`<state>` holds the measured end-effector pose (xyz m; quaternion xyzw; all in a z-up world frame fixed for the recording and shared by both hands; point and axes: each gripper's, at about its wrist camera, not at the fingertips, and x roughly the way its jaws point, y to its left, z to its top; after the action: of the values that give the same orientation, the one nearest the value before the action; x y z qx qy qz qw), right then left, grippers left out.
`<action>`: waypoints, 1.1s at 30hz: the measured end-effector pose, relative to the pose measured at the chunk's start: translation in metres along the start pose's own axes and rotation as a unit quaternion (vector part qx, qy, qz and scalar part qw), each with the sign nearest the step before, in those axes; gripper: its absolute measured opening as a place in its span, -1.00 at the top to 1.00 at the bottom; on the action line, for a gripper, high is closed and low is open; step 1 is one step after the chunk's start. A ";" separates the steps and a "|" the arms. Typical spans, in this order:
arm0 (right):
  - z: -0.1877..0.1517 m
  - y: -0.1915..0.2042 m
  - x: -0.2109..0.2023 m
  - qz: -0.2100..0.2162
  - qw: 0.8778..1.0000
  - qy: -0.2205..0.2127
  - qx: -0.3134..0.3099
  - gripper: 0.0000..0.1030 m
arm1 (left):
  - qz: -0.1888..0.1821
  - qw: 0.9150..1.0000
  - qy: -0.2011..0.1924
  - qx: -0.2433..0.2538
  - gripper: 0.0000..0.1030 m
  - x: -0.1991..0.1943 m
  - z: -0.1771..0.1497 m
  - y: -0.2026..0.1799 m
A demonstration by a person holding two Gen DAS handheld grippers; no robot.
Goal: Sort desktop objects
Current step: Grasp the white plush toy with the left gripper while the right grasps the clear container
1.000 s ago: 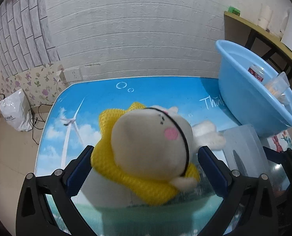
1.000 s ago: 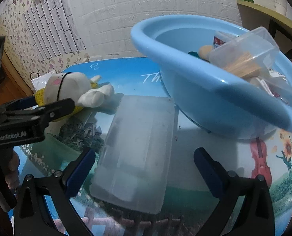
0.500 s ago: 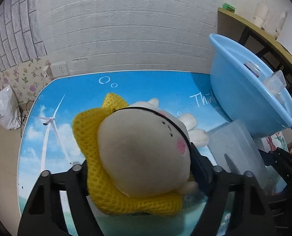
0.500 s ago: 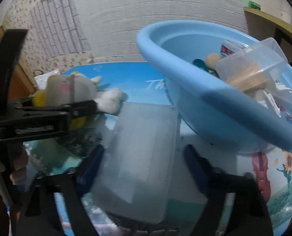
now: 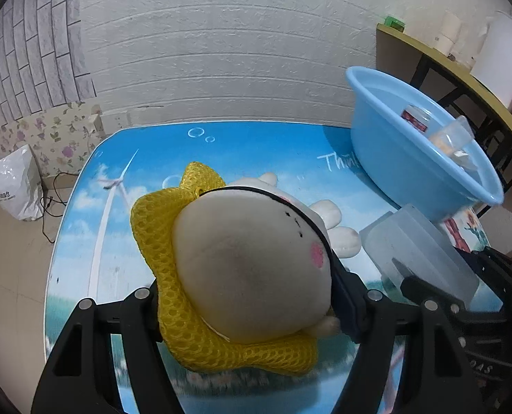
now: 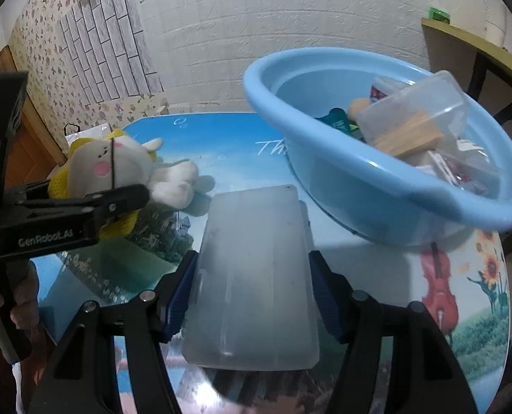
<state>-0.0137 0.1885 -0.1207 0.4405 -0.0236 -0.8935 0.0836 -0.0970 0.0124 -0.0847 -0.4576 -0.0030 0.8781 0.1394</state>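
Observation:
My left gripper (image 5: 252,296) is shut on a white plush toy (image 5: 252,269) with a yellow mesh collar, its head squeezed between the fingers above the blue printed table (image 5: 256,148). The toy also shows in the right wrist view (image 6: 111,165), with the left gripper (image 6: 125,196) clamped on it. My right gripper (image 6: 252,296) is shut on a frosted translucent plastic box (image 6: 256,276), which also shows in the left wrist view (image 5: 418,252). A light blue basin (image 6: 376,172) holding several items stands at the right; it also shows in the left wrist view (image 5: 404,151).
A clear plastic container (image 6: 414,110) with wooden pieces lies in the basin. A brown desk (image 5: 456,65) stands behind the basin on the right. A white bag (image 5: 11,186) lies on the floor at left. A white brick wall (image 5: 221,51) backs the table.
Both grippers closed: the left onto the plush toy, the right onto the frosted box. The plush toy now sits tighter and nearer in the left view.

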 end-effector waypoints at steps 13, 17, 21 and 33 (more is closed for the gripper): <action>-0.008 0.009 -0.019 -0.021 1.000 -0.001 0.005 -0.20 | 0.000 1.000 0.008 0.014 -0.39 -0.029 -0.037 -0.023; -0.011 0.003 -0.025 -0.025 1.000 -0.005 0.011 -0.20 | -0.001 1.000 0.013 0.022 -0.40 -0.033 -0.047 -0.029; -0.016 -0.005 -0.029 -0.030 0.999 -0.005 0.016 -0.20 | -0.006 0.999 0.022 0.026 -0.41 -0.033 -0.056 -0.033; -0.026 -0.022 -0.028 -0.040 0.999 0.006 0.027 -0.20 | 0.001 0.999 0.025 0.037 -0.66 -0.030 -0.063 -0.039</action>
<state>0.0203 0.2157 -0.1174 0.4483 -0.0293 -0.8927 0.0357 -0.0205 0.0345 -0.0925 -0.4744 0.0335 0.8658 0.1554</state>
